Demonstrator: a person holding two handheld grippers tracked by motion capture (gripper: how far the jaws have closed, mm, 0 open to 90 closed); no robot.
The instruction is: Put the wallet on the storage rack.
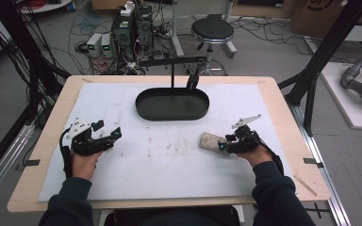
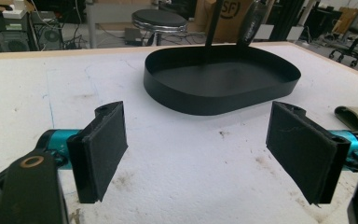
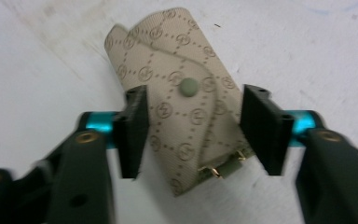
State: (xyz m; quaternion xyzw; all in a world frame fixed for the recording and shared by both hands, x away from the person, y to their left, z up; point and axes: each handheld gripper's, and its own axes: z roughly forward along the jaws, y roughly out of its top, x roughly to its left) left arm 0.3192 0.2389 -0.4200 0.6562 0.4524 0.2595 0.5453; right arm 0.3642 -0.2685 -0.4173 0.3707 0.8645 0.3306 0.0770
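Beige pouch (image 3: pixel 182 107) clamped between right gripper (image 3: pixel 193 133) jaws, held low; left gripper (image 2: pixel 205 154) jaws apart

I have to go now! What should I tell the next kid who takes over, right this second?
Right tongs: closed on the beige patterned pouch, one pad on each side of it. The pouch lies flat on the white mat, in front of the right hand.
Left tongs: open, nothing between them, held over the mat at the left.
Black tray: at the far middle of the mat, with nothing in it.
Done: the pouch is gripped.
Left: lift it; the tray looks like the likely place to put it, but that is a guess.
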